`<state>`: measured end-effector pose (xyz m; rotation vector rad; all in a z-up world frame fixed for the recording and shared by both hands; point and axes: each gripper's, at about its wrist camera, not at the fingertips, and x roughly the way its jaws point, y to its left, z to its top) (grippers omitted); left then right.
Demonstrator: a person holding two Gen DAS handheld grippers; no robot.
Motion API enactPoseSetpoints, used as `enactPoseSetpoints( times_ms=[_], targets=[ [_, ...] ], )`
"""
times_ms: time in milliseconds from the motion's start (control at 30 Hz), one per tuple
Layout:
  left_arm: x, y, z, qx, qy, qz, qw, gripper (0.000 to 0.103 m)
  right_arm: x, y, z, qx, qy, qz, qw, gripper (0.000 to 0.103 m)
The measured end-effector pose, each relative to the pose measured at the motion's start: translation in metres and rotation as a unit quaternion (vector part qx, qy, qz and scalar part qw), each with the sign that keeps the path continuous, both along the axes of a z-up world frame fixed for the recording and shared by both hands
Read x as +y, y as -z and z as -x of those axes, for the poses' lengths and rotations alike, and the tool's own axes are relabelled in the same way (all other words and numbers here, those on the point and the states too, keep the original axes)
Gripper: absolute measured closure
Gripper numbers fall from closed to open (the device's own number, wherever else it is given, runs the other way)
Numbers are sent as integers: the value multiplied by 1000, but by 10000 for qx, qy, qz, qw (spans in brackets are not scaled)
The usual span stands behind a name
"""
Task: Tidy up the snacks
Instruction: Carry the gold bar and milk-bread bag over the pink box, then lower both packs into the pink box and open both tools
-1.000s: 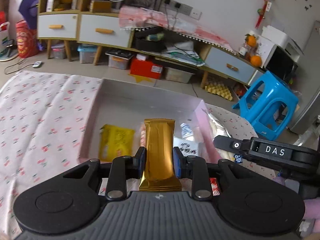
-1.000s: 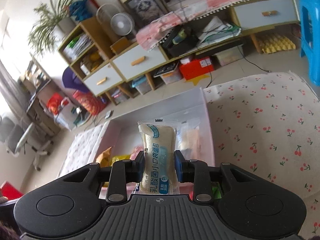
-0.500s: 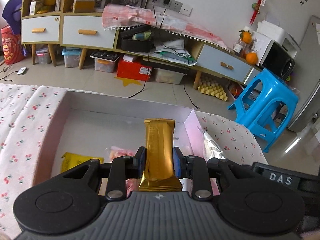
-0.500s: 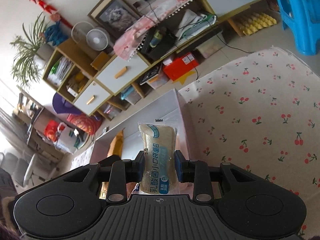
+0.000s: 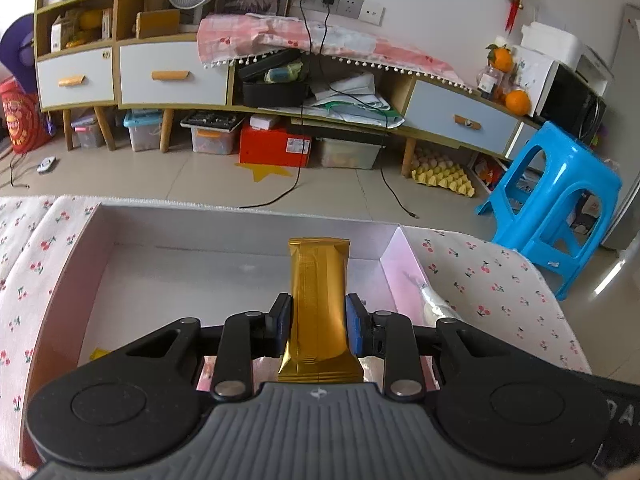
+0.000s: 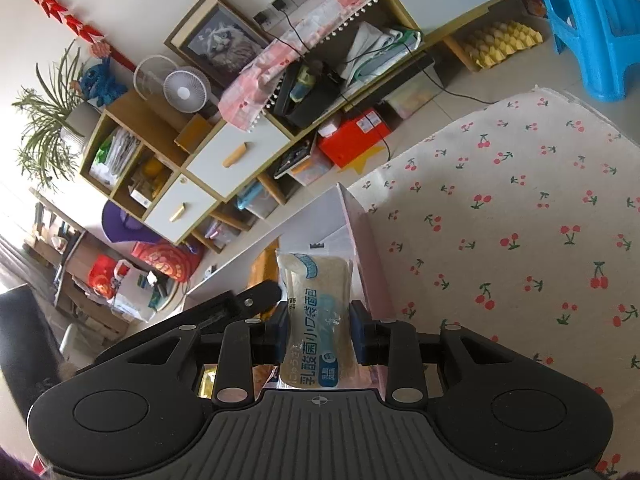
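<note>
My left gripper [image 5: 318, 320] is shut on a gold foil snack bar [image 5: 318, 300] and holds it over the open pale pink box [image 5: 240, 228]. A yellow packet corner [image 5: 98, 354] and a pink packet [image 5: 208, 368] lie in the box below the gripper. My right gripper [image 6: 318, 336] is shut on a clear bread packet with blue print [image 6: 316, 320], above the right wall of the same box [image 6: 356, 232]. The left gripper's body [image 6: 240, 300] and its gold bar [image 6: 262, 268] show just left of the bread.
The box sits on a cherry-print cloth [image 5: 500, 280], which also shows in the right wrist view [image 6: 520, 220]. A silver foil packet [image 5: 434, 304] lies outside the box's right wall. A blue stool [image 5: 556, 200] stands beyond the table's right edge.
Both grippers have moved forward over the box, still holding their snacks. The box contents have slid under the left gripper. The right gripper has tilted and closed in beside the left one.
</note>
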<state>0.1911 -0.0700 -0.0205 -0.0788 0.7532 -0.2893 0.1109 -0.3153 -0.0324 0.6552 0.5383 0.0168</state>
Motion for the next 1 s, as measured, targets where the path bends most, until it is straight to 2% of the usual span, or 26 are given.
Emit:
enactPoseSetpoints(
  times_ms=[200, 300, 400, 667, 800, 867, 1000],
  targets=[
    [-3, 1, -5, -116, -142, -38, 9998, 76, -3, 2, -1, -101, 41, -174, 9998, 69],
    [-4, 2, -4, -161, -240, -153, 9995, 72, -6, 1, -2, -97, 76, -335, 9994, 54],
    [-2, 1, -6, -86, -283, -104, 9995, 67, -8, 0, -1, -116, 80, -369, 9992, 53],
    [6, -2, 4, 144, -313, -140, 9993, 46, -5, -6, 3, 21, 60, -212, 9998, 48],
    [13, -7, 13, 197, -310, -190, 9991, 35, -2, -13, 9, -17, -24, -149, 9999, 31],
    [15, -10, 19, 160, -268, -270, 9991, 30, -1, -18, 13, -89, -93, -126, 9998, 28],
    [20, -14, 28, 156, -223, -424, 9987, 27, 5, -26, 19, -126, -208, 0, 9997, 25]
  ],
)
